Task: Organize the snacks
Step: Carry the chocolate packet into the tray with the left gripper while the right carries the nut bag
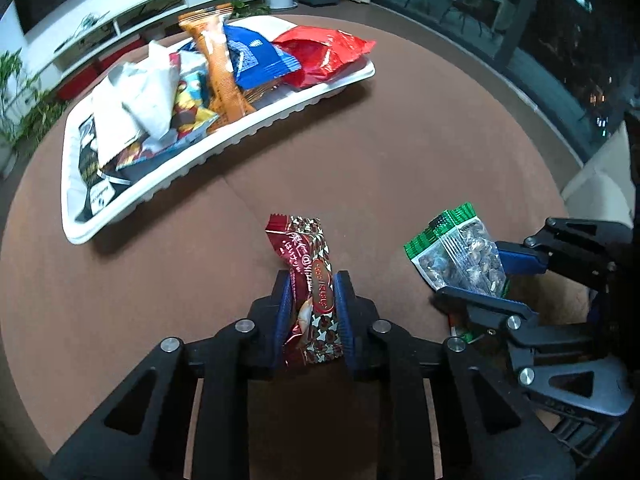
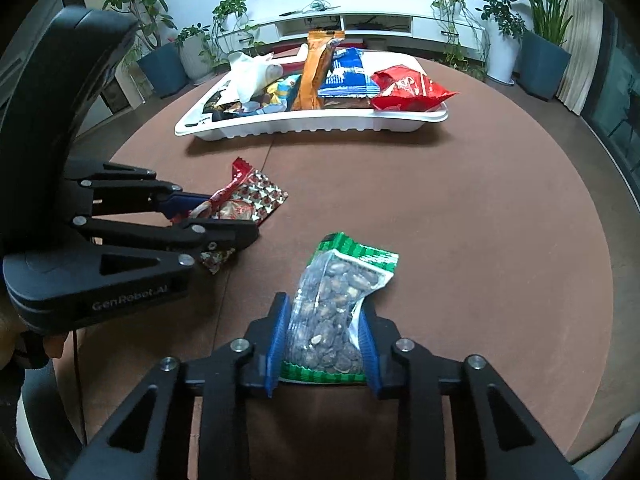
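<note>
A dark red snack packet (image 1: 310,248) with a chocolate pattern lies lengthwise between the blue pads of my left gripper (image 1: 312,280), which is shut on it just above the brown round table (image 1: 380,152). My right gripper (image 2: 324,304) is shut on a clear bag of nuts (image 2: 340,284) with green edges, and its pads pinch the bag's lower half. The right wrist view shows the left gripper (image 2: 224,216) from the side with the red packet (image 2: 256,198) in it. In the left wrist view the right gripper (image 1: 468,276) holds the nut bag (image 1: 452,248) at the right.
A white ribbed tray (image 1: 224,150) stands at the far side of the table, piled with several packets: red (image 1: 324,56), blue (image 1: 256,56), orange (image 1: 224,76) and white (image 1: 136,104). Bare tabletop lies between tray and grippers. Potted plants (image 2: 540,20) and a low white cabinet (image 2: 360,24) stand beyond.
</note>
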Demonstrator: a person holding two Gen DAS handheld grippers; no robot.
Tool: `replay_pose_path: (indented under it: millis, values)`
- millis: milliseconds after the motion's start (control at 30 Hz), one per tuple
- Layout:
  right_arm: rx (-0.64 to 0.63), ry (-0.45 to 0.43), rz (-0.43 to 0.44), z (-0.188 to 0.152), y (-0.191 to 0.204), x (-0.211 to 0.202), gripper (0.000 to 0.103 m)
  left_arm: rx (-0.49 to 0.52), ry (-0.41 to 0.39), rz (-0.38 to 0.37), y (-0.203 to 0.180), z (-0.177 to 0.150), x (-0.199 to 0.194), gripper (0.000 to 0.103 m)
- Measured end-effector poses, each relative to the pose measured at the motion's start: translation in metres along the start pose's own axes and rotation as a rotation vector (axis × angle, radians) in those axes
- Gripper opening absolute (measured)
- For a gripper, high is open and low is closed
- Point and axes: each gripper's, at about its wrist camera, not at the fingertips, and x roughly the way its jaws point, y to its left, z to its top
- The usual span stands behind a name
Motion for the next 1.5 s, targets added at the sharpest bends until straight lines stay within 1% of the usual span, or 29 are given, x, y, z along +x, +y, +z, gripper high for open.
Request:
replay_pose_path:
  millis: [133, 233, 333, 467, 567, 633, 767, 900, 1033, 1167, 1267, 1367, 1433, 1500]
  values:
    - [0.007, -0.01, 0.008, -0.002, -0.001, -0.002, 0.031, -0.028, -0.015, -0.013, 0.002, -0.01, -0.005, 0.018]
    - [0.012, -0.024, 0.01, -0.003, -0.003, -0.006, 0.027, -0.04, -0.031, -0.014, 0.003, -0.017, -0.01, 0.014]
    - [0.023, -0.04, 0.013, -0.002, -0.006, -0.012, 0.027, -0.055, -0.042, -0.023, 0.006, -0.021, -0.011, 0.014]
    - [0.041, -0.055, 0.015, -0.002, -0.014, -0.019, 0.027, -0.095, -0.072, -0.044, 0.011, -0.036, -0.02, 0.013]
    - [0.064, -0.059, 0.034, -0.001, -0.02, -0.021, 0.027, -0.131, -0.1, -0.065, 0.015, -0.043, -0.031, 0.013]
    - [0.078, -0.062, 0.044, 0.0, -0.023, -0.022, 0.027, -0.147, -0.112, -0.062, 0.02, -0.047, -0.038, 0.013]
    - [0.092, -0.074, 0.054, 0.005, -0.029, -0.027, 0.027, -0.192, -0.156, -0.082, 0.034, -0.046, -0.054, 0.013]
    - [0.107, -0.095, 0.048, 0.015, -0.039, -0.033, 0.027, -0.239, -0.212, -0.094, 0.053, -0.035, -0.077, 0.013]
    - [0.126, -0.129, 0.039, 0.037, -0.057, -0.042, 0.027, -0.284, -0.269, -0.084, 0.078, -0.019, -0.099, 0.013]
    - [0.126, -0.179, 0.024, 0.068, -0.069, -0.057, 0.027, -0.324, -0.319, -0.065, 0.107, 0.005, -0.121, 0.013]
    - [0.109, -0.219, 0.024, 0.104, -0.074, -0.065, 0.027, -0.342, -0.334, -0.059, 0.126, 0.024, -0.131, 0.013]
    - [0.079, -0.246, 0.023, 0.139, -0.073, -0.067, 0.027, -0.338, -0.333, -0.038, 0.139, 0.045, -0.138, 0.013]
    - [0.062, -0.258, 0.029, 0.161, -0.07, -0.067, 0.027, -0.331, -0.333, -0.026, 0.145, 0.06, -0.139, 0.013]
    - [0.047, -0.262, 0.036, 0.179, -0.067, -0.064, 0.027, -0.333, -0.332, -0.032, 0.149, 0.076, -0.134, 0.013]
